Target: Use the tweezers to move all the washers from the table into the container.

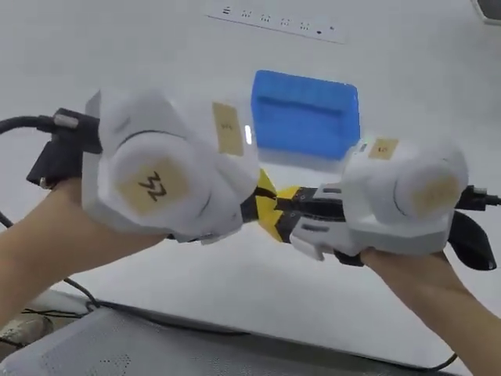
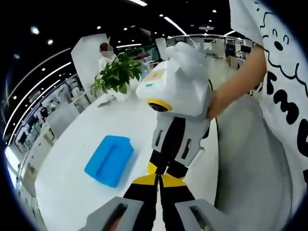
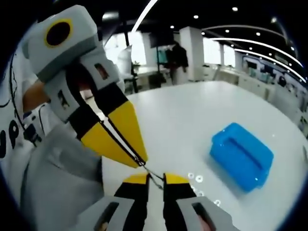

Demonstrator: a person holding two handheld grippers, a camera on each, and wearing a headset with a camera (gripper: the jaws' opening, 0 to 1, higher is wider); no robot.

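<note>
My left gripper (image 3: pixel 139 161) reaches in from the left in the right gripper view, its yellow jaws shut on thin metal tweezers (image 3: pixel 153 174). The tweezers' end sticks out between the jaws of my right gripper (image 3: pixel 155 180), which stand a narrow gap apart around it. In the head view both grippers meet tip to tip at the yellow jaws (image 1: pixel 274 207), just in front of the blue container (image 1: pixel 305 113). Several small washers (image 3: pixel 192 176) lie on the white table between the right gripper and the container (image 3: pixel 240 156). The left gripper view has the container (image 2: pixel 109 159) to its left.
A white power strip (image 1: pixel 274 19) lies at the table's far edge. A potted plant (image 2: pixel 115 74) stands on the table beyond the container. Cables (image 1: pixel 94 301) run along the near table edge. The person's torso (image 2: pixel 274 72) is close behind the right gripper.
</note>
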